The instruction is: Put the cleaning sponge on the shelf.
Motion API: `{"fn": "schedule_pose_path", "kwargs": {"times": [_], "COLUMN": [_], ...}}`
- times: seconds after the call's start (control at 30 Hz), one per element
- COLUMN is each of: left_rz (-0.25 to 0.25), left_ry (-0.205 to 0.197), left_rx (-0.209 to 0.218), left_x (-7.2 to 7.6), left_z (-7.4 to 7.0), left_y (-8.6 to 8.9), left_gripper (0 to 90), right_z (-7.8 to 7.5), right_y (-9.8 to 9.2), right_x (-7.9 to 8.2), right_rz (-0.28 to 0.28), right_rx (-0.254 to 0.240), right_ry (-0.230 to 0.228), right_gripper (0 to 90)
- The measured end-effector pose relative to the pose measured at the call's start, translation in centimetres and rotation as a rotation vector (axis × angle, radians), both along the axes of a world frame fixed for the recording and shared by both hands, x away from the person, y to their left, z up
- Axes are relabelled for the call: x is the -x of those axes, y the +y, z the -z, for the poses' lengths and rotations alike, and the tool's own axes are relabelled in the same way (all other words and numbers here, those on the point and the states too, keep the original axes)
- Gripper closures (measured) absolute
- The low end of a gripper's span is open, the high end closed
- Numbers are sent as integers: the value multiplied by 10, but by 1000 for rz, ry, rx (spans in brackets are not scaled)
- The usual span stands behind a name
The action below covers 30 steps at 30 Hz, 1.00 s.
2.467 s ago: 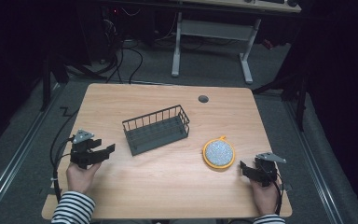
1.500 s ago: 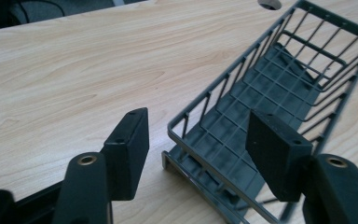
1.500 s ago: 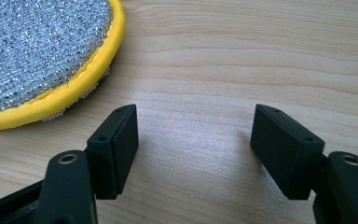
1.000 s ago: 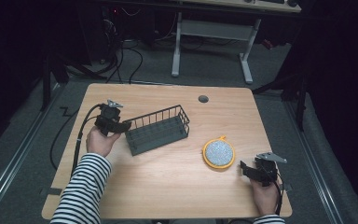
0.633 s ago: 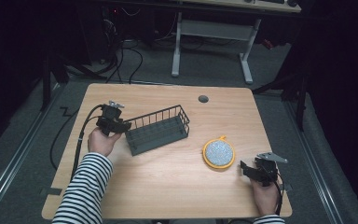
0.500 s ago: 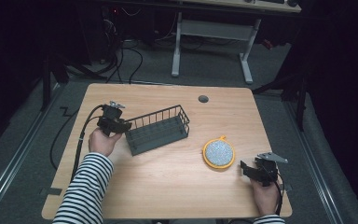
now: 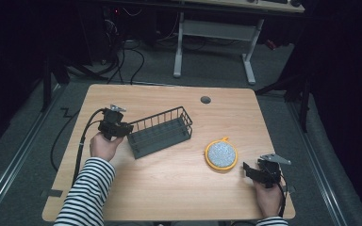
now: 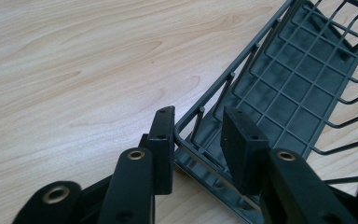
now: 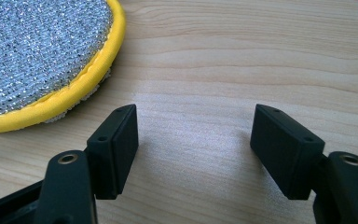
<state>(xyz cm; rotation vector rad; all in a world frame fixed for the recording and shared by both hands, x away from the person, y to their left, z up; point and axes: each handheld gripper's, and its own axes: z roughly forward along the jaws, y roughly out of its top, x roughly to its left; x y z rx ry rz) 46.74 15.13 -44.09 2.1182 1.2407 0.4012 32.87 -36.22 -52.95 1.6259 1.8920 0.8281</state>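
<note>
A dark grey wire basket (image 7: 162,134) lies slanted on the wooden table (image 7: 169,183), left of centre. My left gripper (image 7: 125,128) is at the basket's left end. In the left gripper view its jaws straddle the end wall of the basket (image 8: 284,84), one outside and one inside, and the left gripper (image 8: 198,121) is narrowed but still open, with a gap on the inner side. A round yellow-rimmed scouring pad (image 7: 221,154) with a silver face lies right of centre. My right gripper (image 7: 247,168) rests open near the front right corner, just right of the pad (image 9: 37,46), with bare wood between its jaws (image 9: 196,126).
A small round cable hole (image 7: 205,100) sits near the table's far edge. A black cable (image 7: 82,141) trails from the left gripper over the table's left edge. A white desk frame (image 7: 212,33) stands on the floor beyond the table.
From 2.5 s ago the left hand moved forward from the front left up to the basket's left end. Over the last second nothing has visibly moved. The right gripper has stayed put.
</note>
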Motion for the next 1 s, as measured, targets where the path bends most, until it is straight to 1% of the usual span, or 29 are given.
{"fn": "schedule_pose_path", "kwargs": {"times": [0.1,0.23,0.33,0.4,0.47,0.53,0.8,0.87,0.97,1.0], "left_rz": [2,6,6,1,1,3,3,9,24,24], "left_ry": [-11,-16,-20,-23,-24,-23,-27,-26,-40,-40], "left_rx": [-13,9,8,11,15,8,23,15,-14,-14], "left_x": [6,15,19,25,29,30,43,46,51,51], "left_z": [0,1,1,2,2,2,2,2,1,1], "left_y": [-3,-5,-5,-6,-6,-7,-9,-10,-14,-14], "left_gripper": [657,656,657,657,657,656,656,655,652,651], "right_z": [0,0,0,0,0,0,0,0,0,0], "right_y": [0,0,0,0,0,0,1,1,1,1], "right_x": [0,0,0,0,0,0,0,0,0,0], "right_rz": [-1,-2,-2,-2,-2,-3,-3,-3,-3,-3], "right_rx": [1,2,1,0,0,0,3,3,3,3], "right_ry": [1,-1,-1,-1,0,-1,1,1,1,1], "right_gripper": [323,322,322,322,321,321,320,320,320,320]}}
